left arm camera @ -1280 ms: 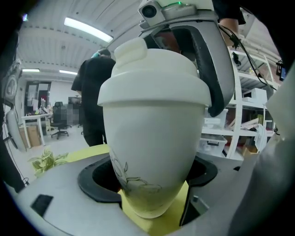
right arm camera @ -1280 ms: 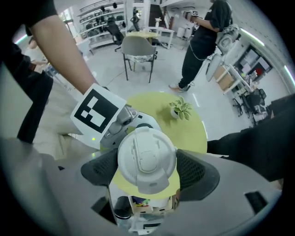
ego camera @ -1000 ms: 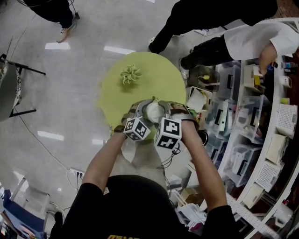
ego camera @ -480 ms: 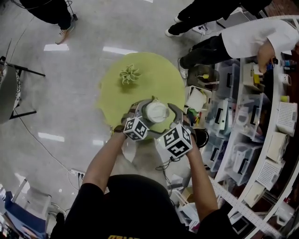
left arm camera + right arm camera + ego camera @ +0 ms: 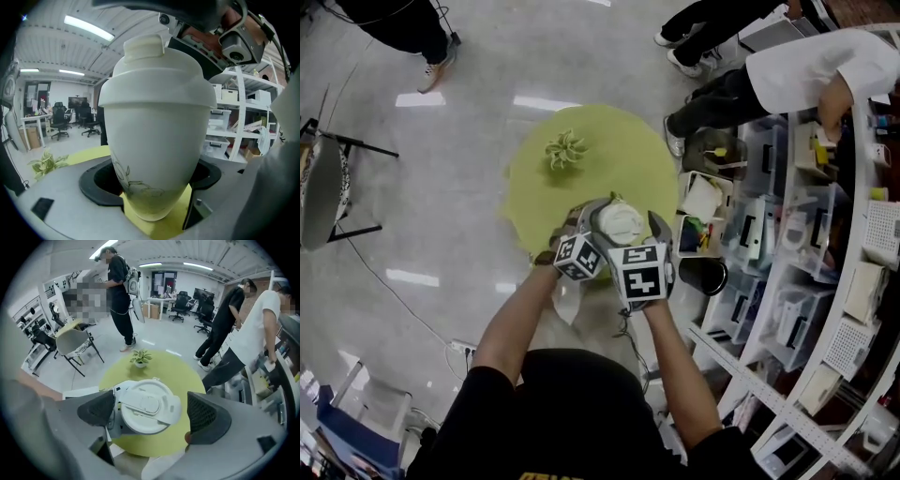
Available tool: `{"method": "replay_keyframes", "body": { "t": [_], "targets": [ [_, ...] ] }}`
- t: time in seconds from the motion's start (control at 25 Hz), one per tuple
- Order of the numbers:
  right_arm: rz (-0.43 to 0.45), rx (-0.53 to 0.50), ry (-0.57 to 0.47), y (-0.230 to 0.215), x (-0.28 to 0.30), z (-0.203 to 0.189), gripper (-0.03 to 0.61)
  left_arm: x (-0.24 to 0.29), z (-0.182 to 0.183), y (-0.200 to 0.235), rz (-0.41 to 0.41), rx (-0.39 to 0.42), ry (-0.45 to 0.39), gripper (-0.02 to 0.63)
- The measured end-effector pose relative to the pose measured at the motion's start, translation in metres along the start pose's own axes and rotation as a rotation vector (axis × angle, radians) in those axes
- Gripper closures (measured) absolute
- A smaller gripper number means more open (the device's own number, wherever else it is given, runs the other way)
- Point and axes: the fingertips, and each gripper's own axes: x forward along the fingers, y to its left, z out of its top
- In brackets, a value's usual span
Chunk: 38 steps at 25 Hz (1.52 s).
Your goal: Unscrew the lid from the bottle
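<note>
White bottle (image 5: 154,140) stands upright between the jaws of the left gripper (image 5: 152,183), whose dark pads bear on the lower body from either side. The hold looks firm. The head view places bottle and both grippers over the near edge of the yellow-green round table (image 5: 581,178). A small potted plant (image 5: 562,148) sits well apart on the far side of it.

Right gripper (image 5: 150,411) points steeply down over the bottle's top. Its jaws stand wide, one on each side of the lid (image 5: 140,401), and have just been closing in a little. A clear gap remains on both sides, so neither pad touches the lid and it is not held.

Progress, as judged: the lid is still on the bottle. The left gripper view shows its domed skirt meeting the shoulder all round, with no gap or tilt. Whether the thread has been loosened at all cannot be told.

Remaining work, as judged:
- close the right jaws on the lid
- turn it against the braced body, probably over several re-grips
- lift it clear
</note>
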Motion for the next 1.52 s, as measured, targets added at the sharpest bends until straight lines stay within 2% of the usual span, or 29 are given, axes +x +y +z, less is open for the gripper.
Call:
{"method": "replay_keyframes", "body": {
  "t": [0.16,0.4,0.84,1.12,1.28,1.36,1.52],
  "targets": [
    [0.009,-0.016,0.028,-0.002,0.004,-0.003,0.145,0.001,0.001,0.0,-0.001,0.002,0.0,0.204],
    [0.048,-0.115,0.059,0.001,0.005,-0.004,0.153,0.002,0.0,0.0,-0.002,0.001,-0.001,0.204],
    [0.193,-0.395,0.044,0.009,0.005,-0.004,0.153,0.001,0.0,0.0,-0.013,-0.005,-0.008,0.204],
    [0.305,-0.694,-0.003,0.018,0.002,-0.006,0.153,0.001,-0.001,-0.001,-0.02,-0.004,-0.008,0.204],
    [0.36,-0.857,0.014,0.02,0.001,-0.01,0.155,0.001,-0.001,-0.001,-0.023,-0.004,-0.003,0.204],
    [0.374,-0.889,0.036,0.02,0.001,-0.011,0.155,0.001,0.0,-0.001,-0.023,-0.003,-0.003,0.204],
    [0.363,-0.885,0.067,0.02,0.001,-0.012,0.152,0.001,0.0,-0.001,-0.024,-0.005,0.007,0.204]
  ]
}}
